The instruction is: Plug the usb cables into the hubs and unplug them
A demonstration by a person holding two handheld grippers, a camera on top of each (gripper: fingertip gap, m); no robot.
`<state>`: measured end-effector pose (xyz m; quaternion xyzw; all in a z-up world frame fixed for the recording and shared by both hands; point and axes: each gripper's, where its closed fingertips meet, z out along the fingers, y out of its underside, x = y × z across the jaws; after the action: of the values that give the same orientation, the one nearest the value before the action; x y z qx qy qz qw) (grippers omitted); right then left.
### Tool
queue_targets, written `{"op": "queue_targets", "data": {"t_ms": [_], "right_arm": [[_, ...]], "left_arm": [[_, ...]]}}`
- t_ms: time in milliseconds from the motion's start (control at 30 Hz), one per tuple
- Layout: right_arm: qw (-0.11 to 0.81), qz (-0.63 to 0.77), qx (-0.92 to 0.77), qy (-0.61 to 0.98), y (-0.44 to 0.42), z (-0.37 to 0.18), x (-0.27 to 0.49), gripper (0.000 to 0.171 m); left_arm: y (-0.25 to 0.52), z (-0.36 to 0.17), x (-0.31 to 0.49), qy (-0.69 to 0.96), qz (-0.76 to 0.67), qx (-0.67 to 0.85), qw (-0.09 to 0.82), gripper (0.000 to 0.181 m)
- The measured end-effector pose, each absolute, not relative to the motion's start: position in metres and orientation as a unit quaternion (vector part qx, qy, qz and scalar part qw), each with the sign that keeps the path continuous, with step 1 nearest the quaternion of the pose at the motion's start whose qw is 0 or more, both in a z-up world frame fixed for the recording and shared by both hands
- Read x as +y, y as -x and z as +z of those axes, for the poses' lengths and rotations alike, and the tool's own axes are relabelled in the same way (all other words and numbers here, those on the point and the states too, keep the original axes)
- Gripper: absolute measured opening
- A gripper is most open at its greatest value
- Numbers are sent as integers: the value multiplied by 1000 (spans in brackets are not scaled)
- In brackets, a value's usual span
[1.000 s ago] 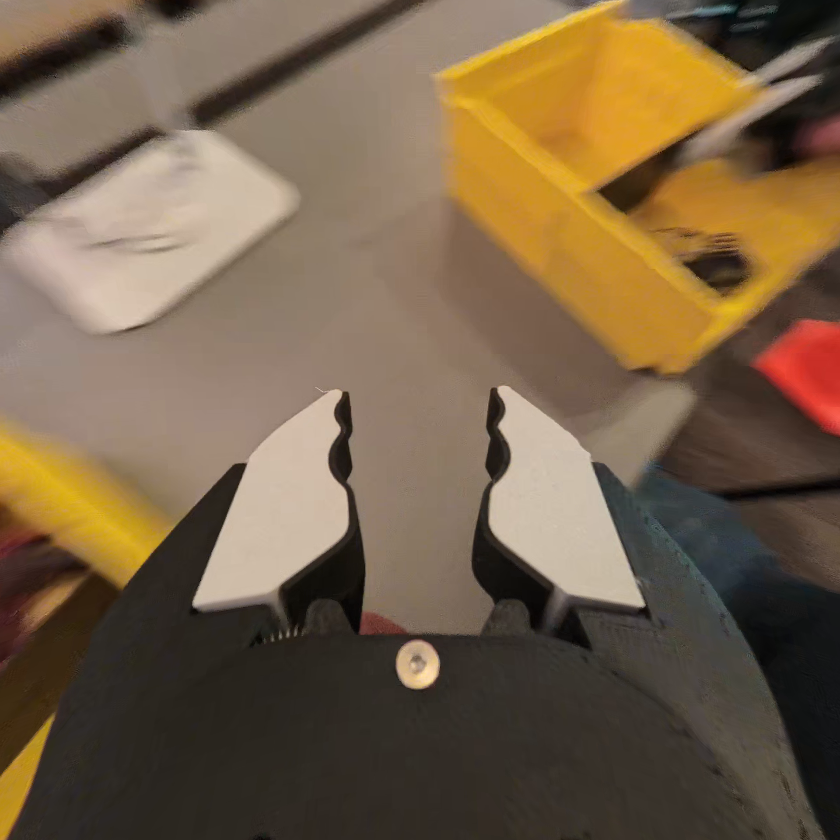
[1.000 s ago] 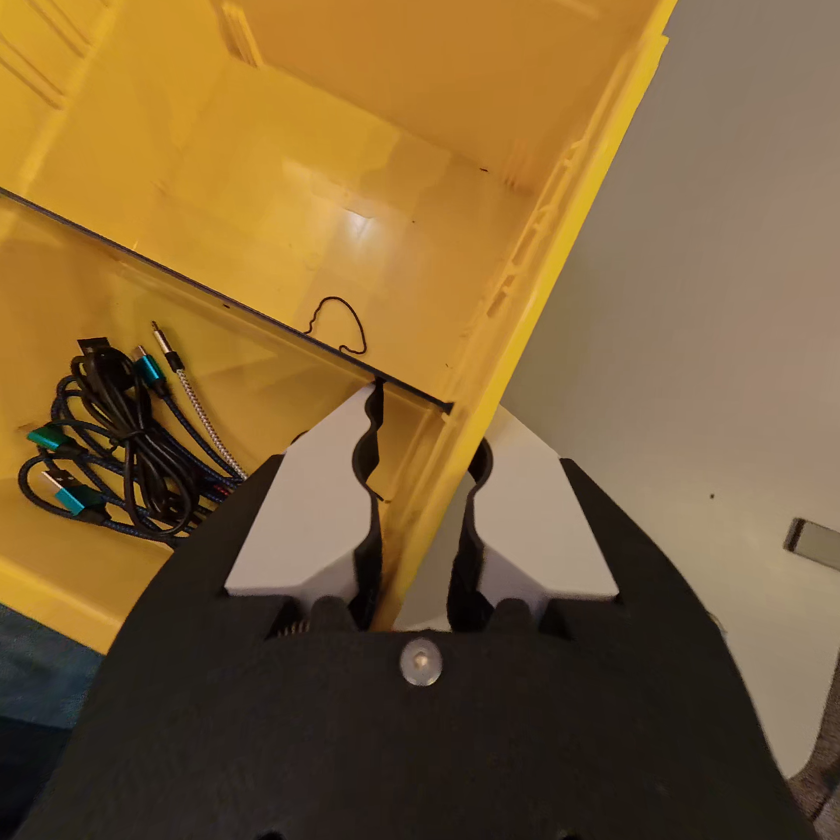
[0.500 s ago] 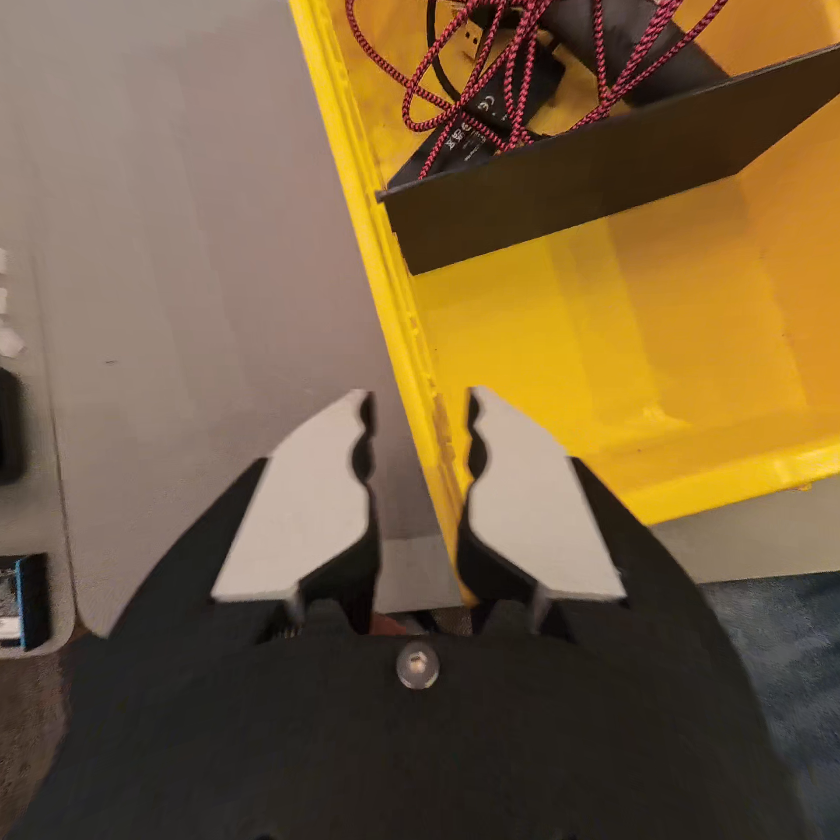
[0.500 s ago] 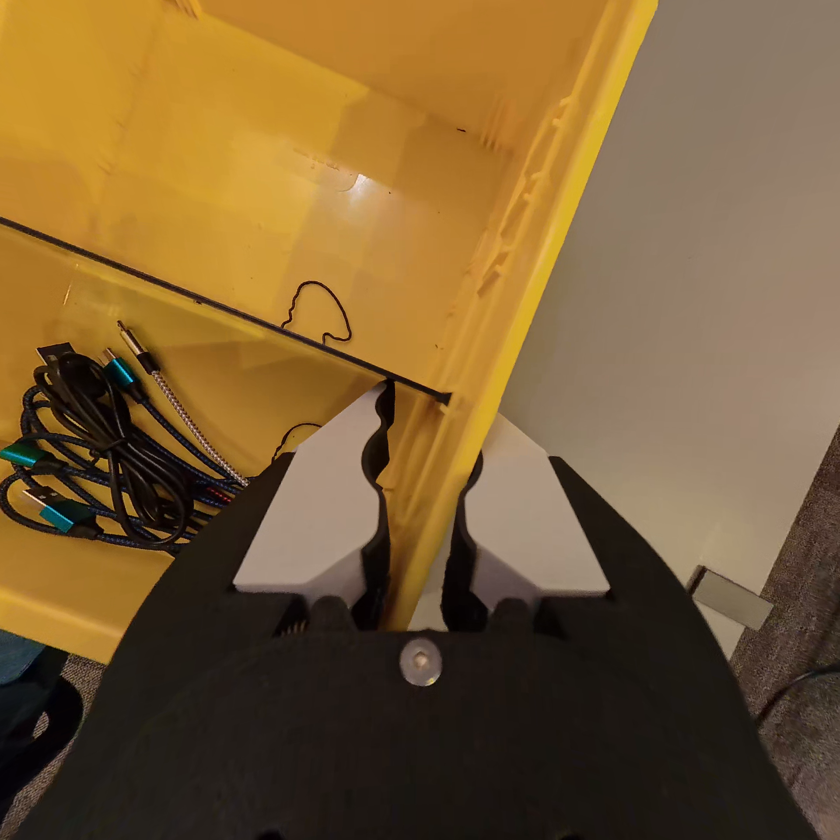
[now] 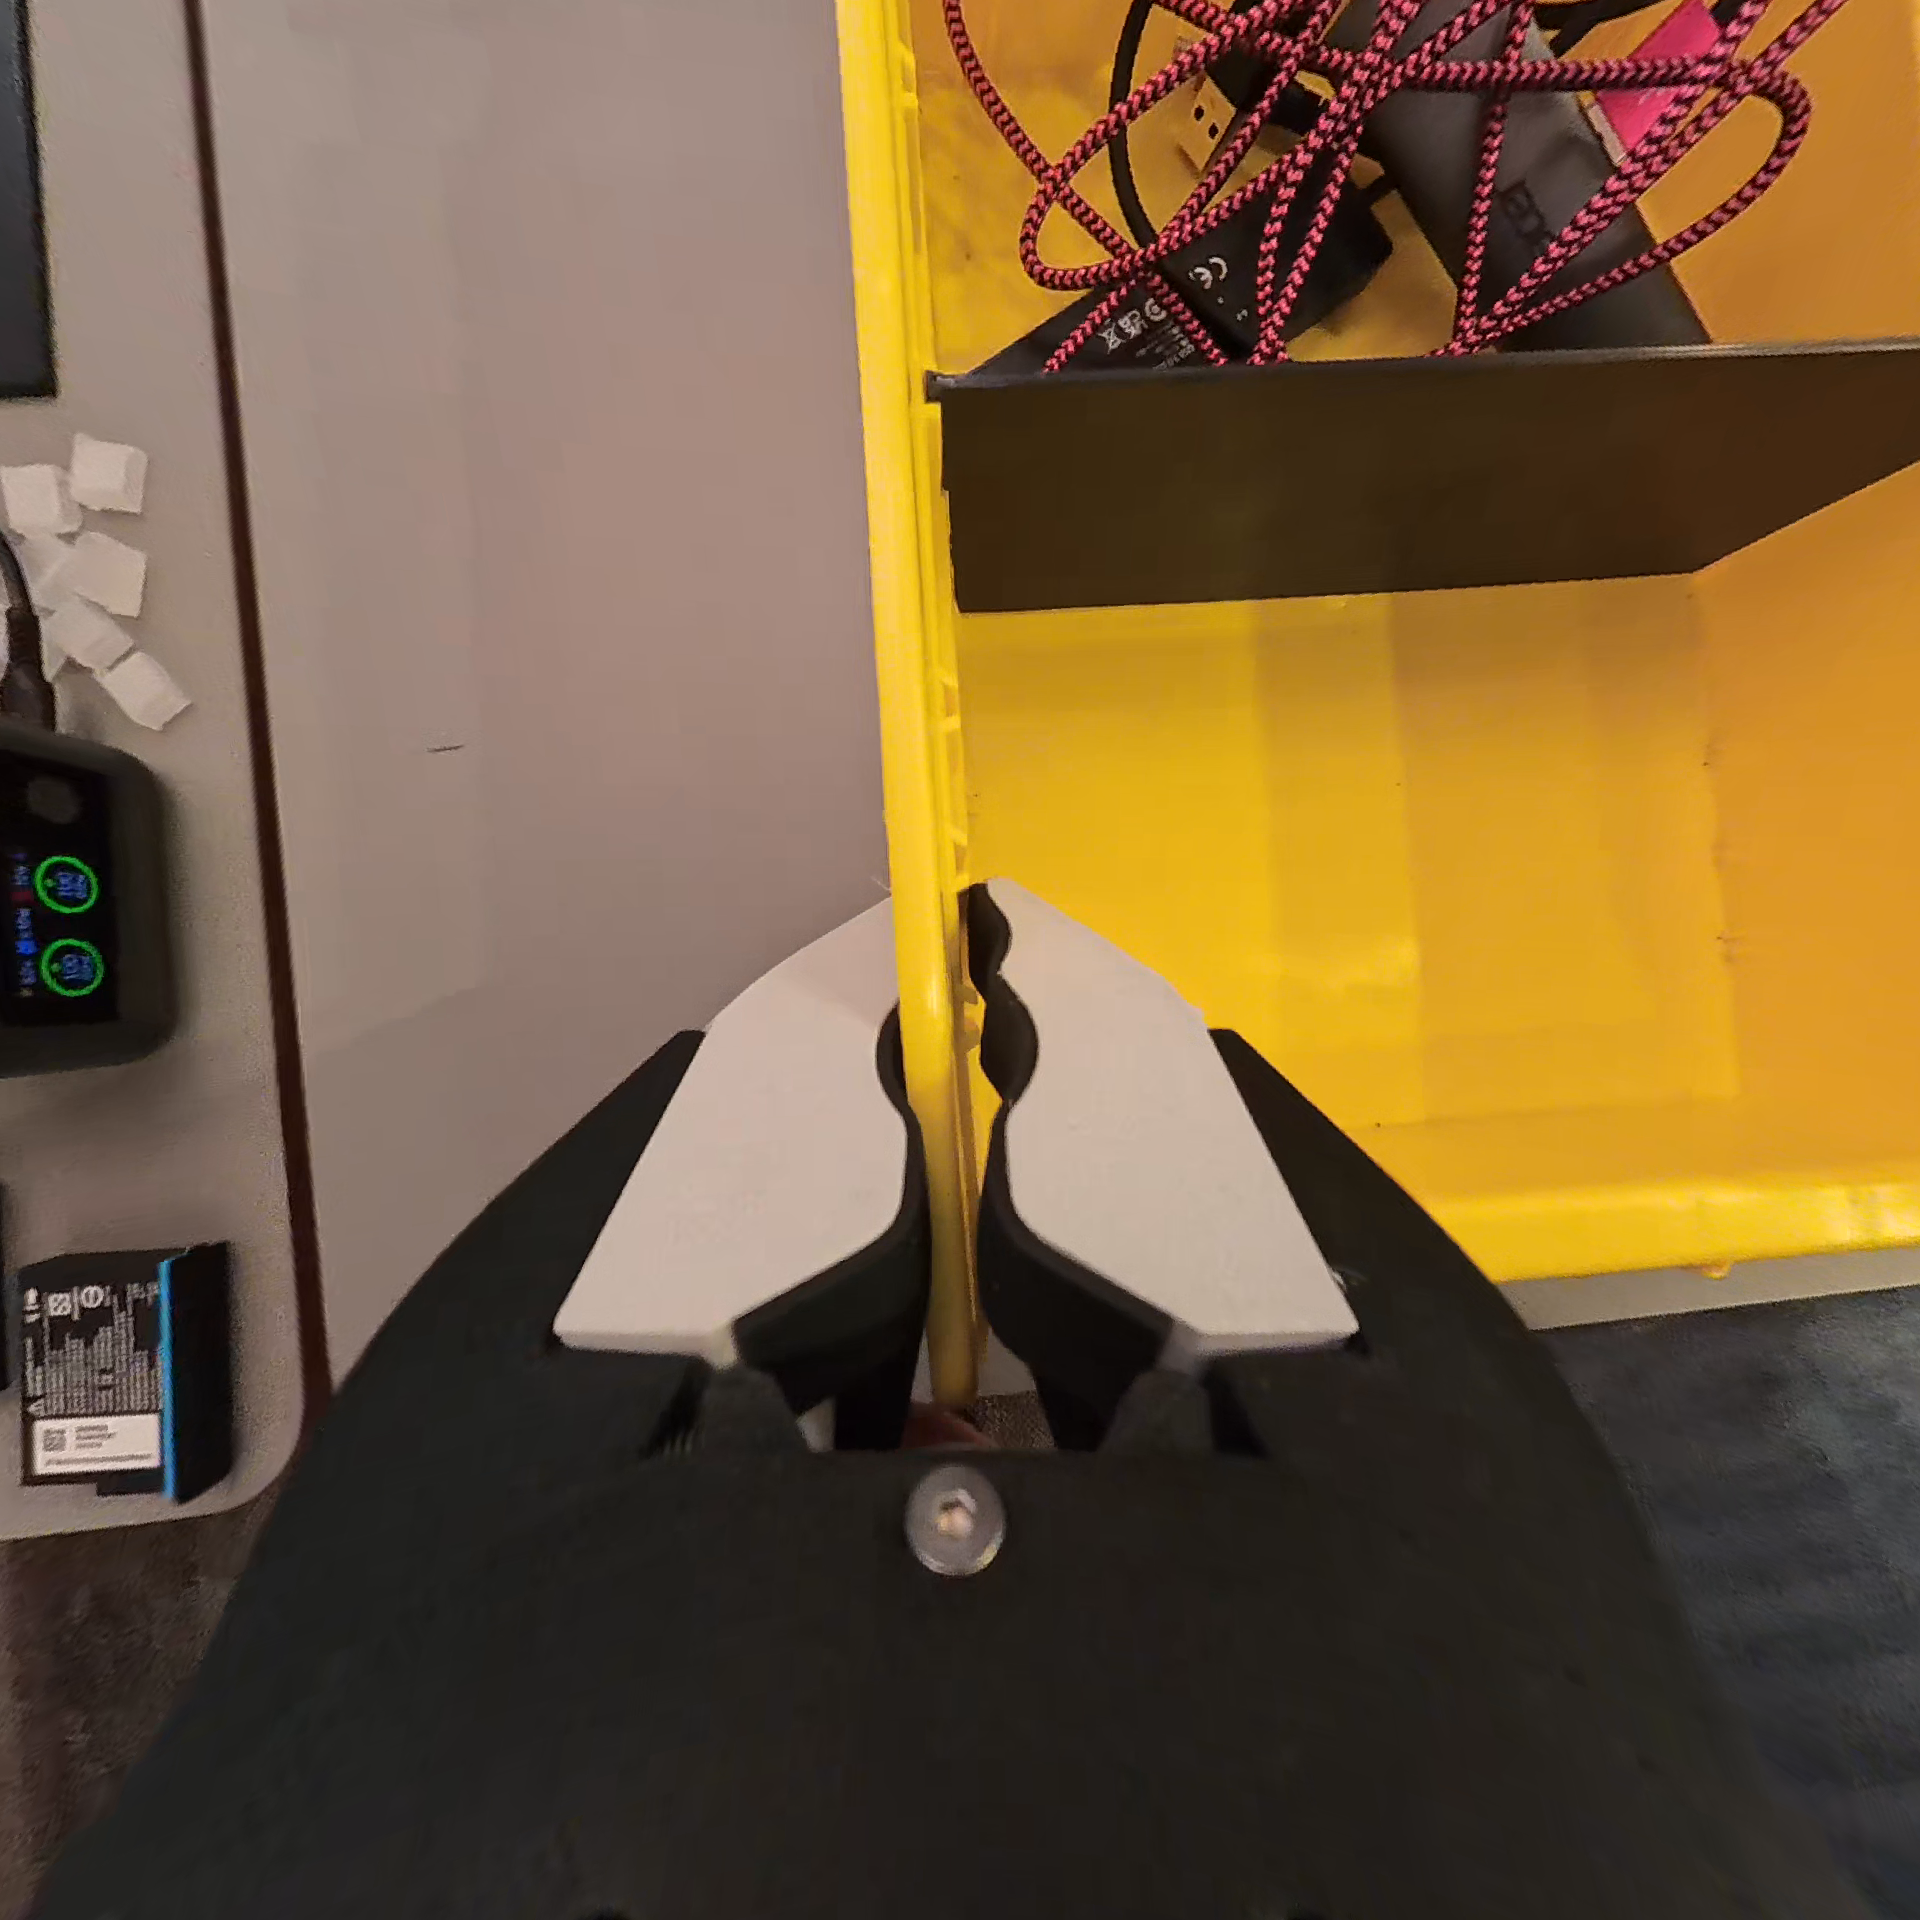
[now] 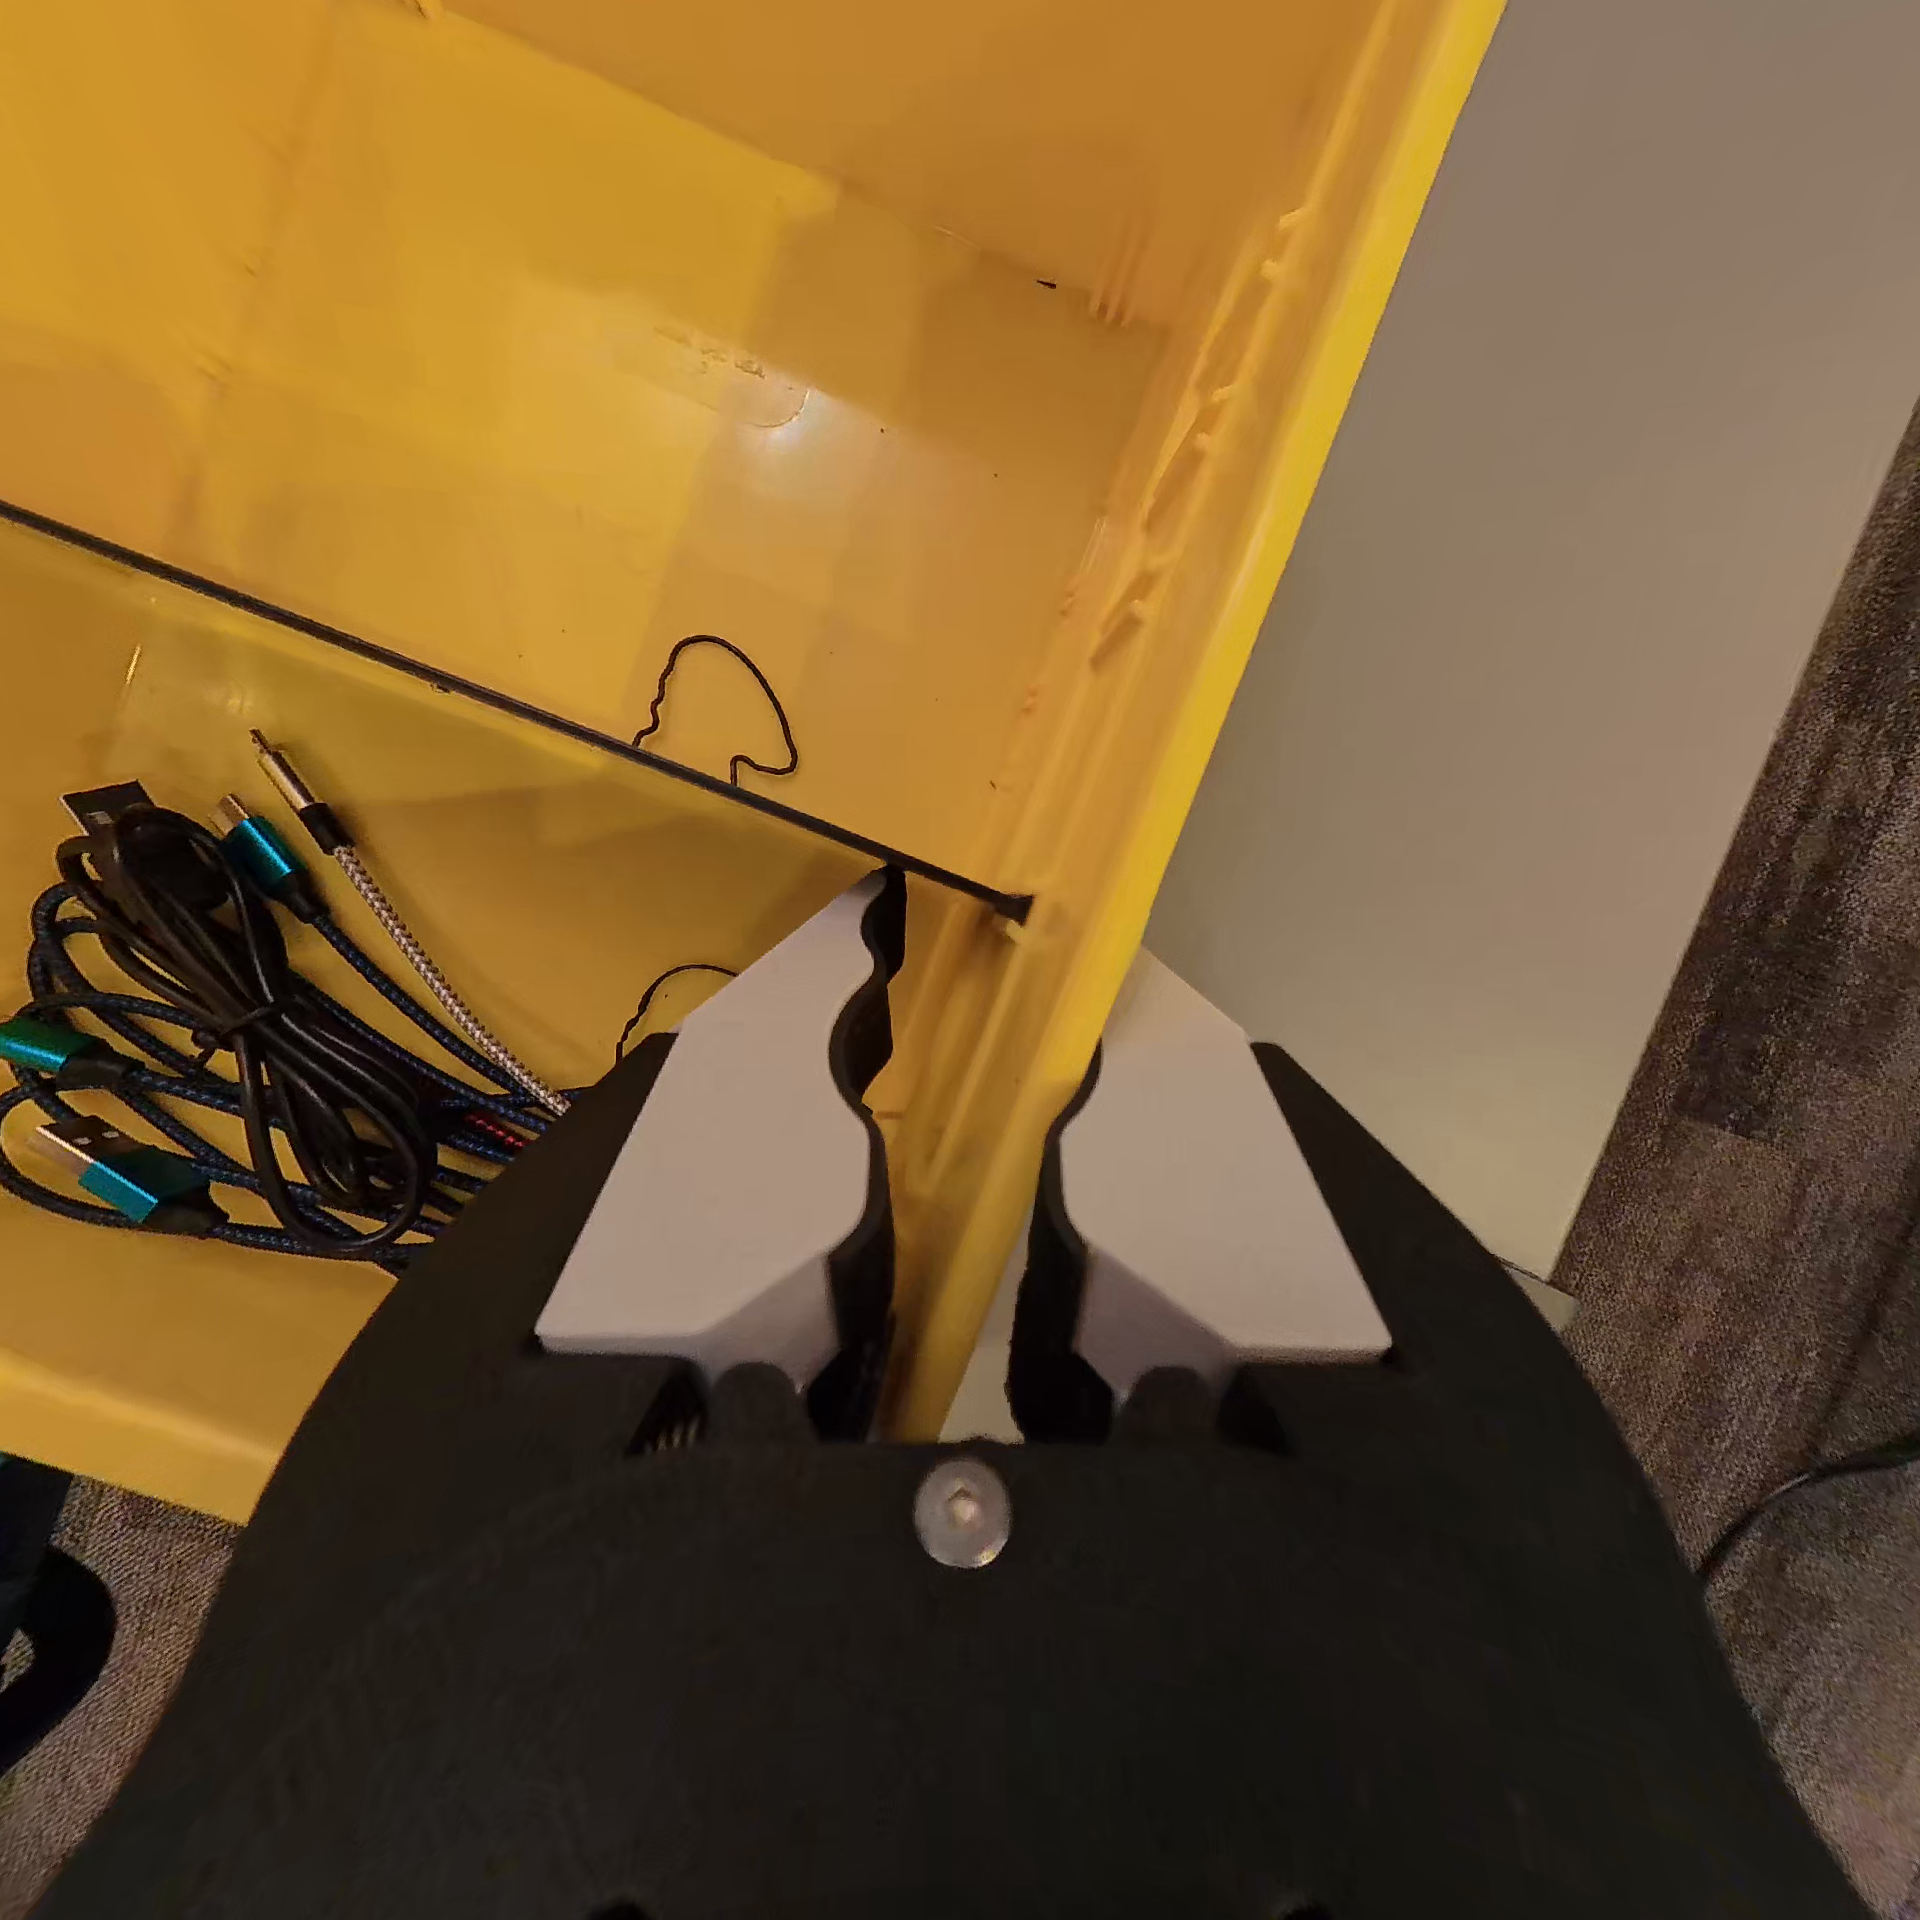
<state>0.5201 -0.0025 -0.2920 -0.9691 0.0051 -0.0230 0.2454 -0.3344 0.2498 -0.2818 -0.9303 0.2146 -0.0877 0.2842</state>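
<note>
In the left wrist view, my left gripper (image 5: pixel 951 904) is shut on the left wall of a yellow bin (image 5: pixel 899 520). One finger is outside the wall and one inside. Behind a black divider (image 5: pixel 1455 478), the far compartment holds pink-and-black braided cables (image 5: pixel 1351 135) tangled over black hubs (image 5: pixel 1195 301). The near compartment is bare. In the right wrist view, my right gripper (image 6: pixel 1003 925) is shut on the right wall of a yellow bin (image 6: pixel 1247 520). Its near compartment holds a bundle of blue and black usb cables (image 6: pixel 208 1039), in front of a thin divider (image 6: pixel 520 696).
The grey table (image 5: pixel 520 520) lies left of the left bin. A side tray holds a black device with a lit display (image 5: pixel 73 904), white squares (image 5: pixel 83 582) and a black box with a blue edge (image 5: pixel 125 1371). Grey carpet (image 6: pixel 1766 1143) lies beyond the table edge. Some 90 centimeters of space lies between my two pairs of fingers.
My left gripper swung from over the open table to the bin with the hubs and closed on its left wall. My right gripper kept its hold on its bin wall, shifting slightly.
</note>
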Motion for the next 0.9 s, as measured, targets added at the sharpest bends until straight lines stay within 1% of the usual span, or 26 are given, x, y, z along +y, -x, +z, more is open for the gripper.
{"op": "queue_targets", "data": {"t_ms": [267, 767, 800, 833, 867, 900], "right_arm": [[242, -28, -3, 970, -549, -292, -11, 20], [239, -25, -7, 971, -561, -292, -13, 21], [242, -29, -6, 970, -562, -290, -12, 27], [251, -36, -3, 967, -564, -286, -11, 34], [262, -46, -1, 964, -566, -280, -10, 39], [270, -63, 0, 961, -569, -273, -10, 46]], "left_arm": [[369, -282, 266, 936, -98, 190, 279, 3], [400, -281, 262, 940, -91, 151, 291, 3], [400, -281, 262, 940, -94, 153, 289, 3], [401, -279, 264, 939, -96, 151, 295, 9], [403, -273, 267, 935, -95, 143, 311, 22], [405, -267, 268, 931, -97, 138, 324, 27]]}}
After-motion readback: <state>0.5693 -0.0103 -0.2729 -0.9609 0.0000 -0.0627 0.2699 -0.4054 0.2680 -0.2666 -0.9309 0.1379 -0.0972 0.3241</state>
